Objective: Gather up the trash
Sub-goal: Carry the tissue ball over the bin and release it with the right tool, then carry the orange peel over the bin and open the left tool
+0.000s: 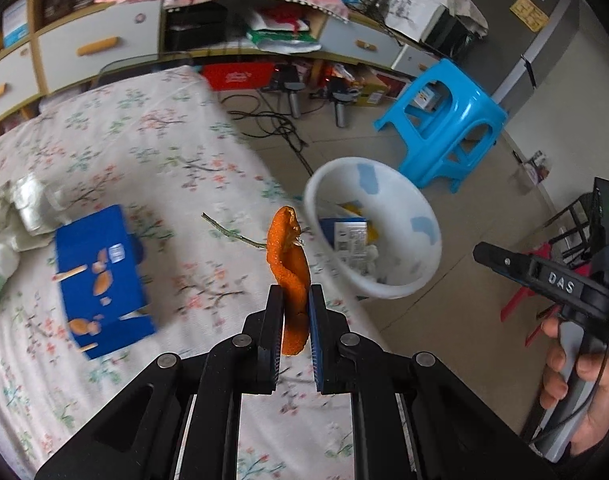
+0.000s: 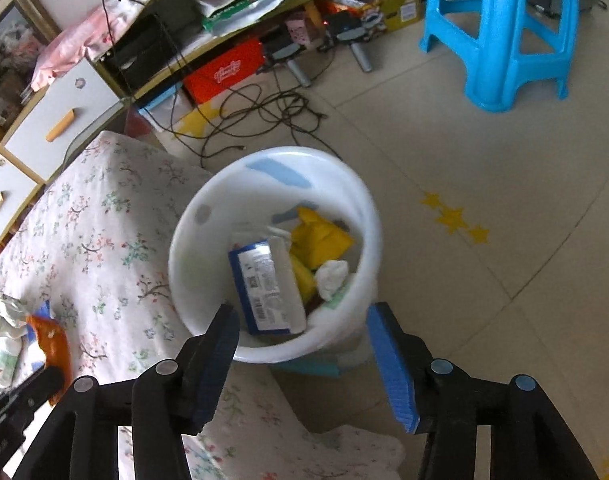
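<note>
I have the bed (image 1: 152,152) filling most of my left view, its floral sheet running off to the beige tile floor (image 2: 484,152) on the far side. A blue plastic stool (image 1: 444,120) stands on that floor, well apart from the bed, with a tangle of black cables (image 2: 256,116) lying between it and the low cabinet along the wall. Just beside the bed edge sits the white bin (image 2: 208,248), already holding a blue-and-white carton (image 2: 268,284), a yellow wrapper (image 2: 320,240) and a crumpled white tissue (image 2: 331,276). On the sheet I see a blue snack box (image 1: 104,280) lying flat, a heap of clear and white wrappers (image 1: 20,212) at the left edge, and a thin twig (image 1: 232,234) near the middle. My left gripper (image 1: 296,300) is nearly closed, its pads pinching an orange peel (image 1: 286,256) that sticks up between them, lifted clear of the sheet and near the bin's rim. My right gripper (image 2: 304,328) is above the bin's near rim, its jaws standing apart with nothing between them; I cannot tell whether the carton below came from it. From the left camera I also catch the hand (image 1: 580,384) wrapped round the right gripper's handle.
</note>
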Demonstrator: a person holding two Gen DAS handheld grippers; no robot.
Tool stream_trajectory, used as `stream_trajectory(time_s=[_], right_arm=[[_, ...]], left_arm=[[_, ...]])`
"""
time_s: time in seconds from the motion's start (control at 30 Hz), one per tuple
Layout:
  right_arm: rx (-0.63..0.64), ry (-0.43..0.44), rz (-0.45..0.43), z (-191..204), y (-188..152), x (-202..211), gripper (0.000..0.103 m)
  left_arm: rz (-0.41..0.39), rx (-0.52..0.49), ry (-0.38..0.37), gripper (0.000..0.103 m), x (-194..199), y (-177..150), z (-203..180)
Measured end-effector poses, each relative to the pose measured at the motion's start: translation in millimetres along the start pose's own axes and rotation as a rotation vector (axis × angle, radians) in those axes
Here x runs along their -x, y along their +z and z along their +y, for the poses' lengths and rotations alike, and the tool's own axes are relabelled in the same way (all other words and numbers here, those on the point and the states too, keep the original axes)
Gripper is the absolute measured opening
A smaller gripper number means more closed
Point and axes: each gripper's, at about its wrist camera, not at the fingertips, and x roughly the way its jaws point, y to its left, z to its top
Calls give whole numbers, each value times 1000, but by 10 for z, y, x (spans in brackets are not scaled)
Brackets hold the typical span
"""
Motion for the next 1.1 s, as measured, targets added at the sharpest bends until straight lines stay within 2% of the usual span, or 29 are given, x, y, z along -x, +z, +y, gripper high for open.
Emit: stream_trajectory(time_s=[0.43, 0.73, 0.8, 0.83, 0.87, 1.03, 1.1], right_arm=[[25, -53, -6, -308, -38, 88, 63], [13, -54, -16, -403, -42, 158, 69], [9, -51, -19, -404, -40, 172, 71], [7, -50, -20, -402, -41, 178, 71], [6, -49, -21, -401, -38, 179, 71], [-2, -44, -25, -396, -21, 192, 72], [-3, -44, -26, -385, -23, 191, 73]], left_arm=[[32, -39, -30, 13, -435, 177, -483], [23, -55, -37, 17, -552, 335, -606], [21, -39, -7, 37, -550, 351, -600], [25, -29, 11, 60, -546, 360, -586], [13, -20, 34, 70, -515, 355, -570], [21, -17, 80, 71, -429, 328, -493], [22, -16, 95, 78, -400, 309, -459]])
